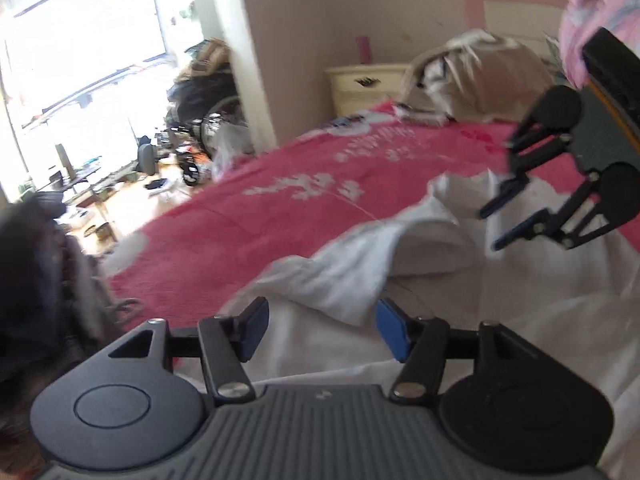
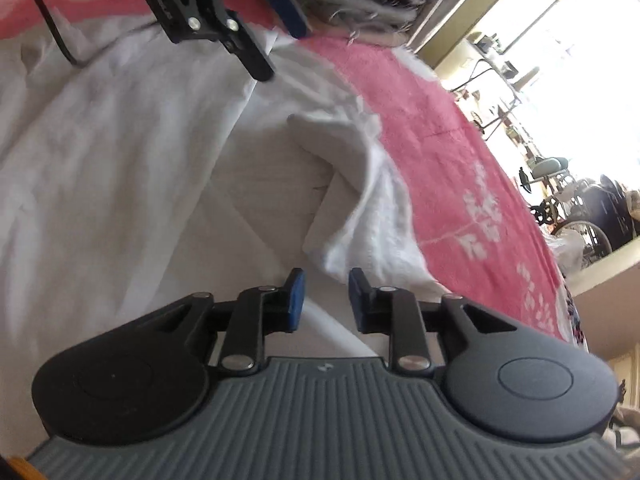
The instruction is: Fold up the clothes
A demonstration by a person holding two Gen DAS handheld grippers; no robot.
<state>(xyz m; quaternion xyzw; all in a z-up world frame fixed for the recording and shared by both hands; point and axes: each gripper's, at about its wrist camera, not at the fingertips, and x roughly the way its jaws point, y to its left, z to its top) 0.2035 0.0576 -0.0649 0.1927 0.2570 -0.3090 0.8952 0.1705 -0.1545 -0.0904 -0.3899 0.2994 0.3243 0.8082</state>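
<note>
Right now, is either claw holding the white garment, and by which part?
Neither. The left claw and right claw are open above the white garment, pads clear of the cloth.

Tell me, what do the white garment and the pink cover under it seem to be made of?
White garment: likely thin woven cotton, matte, with soft creases and a limp folded edge. Pink cover: probably plush fleece or terry, since its surface looks fuzzy, with a pale printed pattern. Blur leaves both uncertain.
</note>
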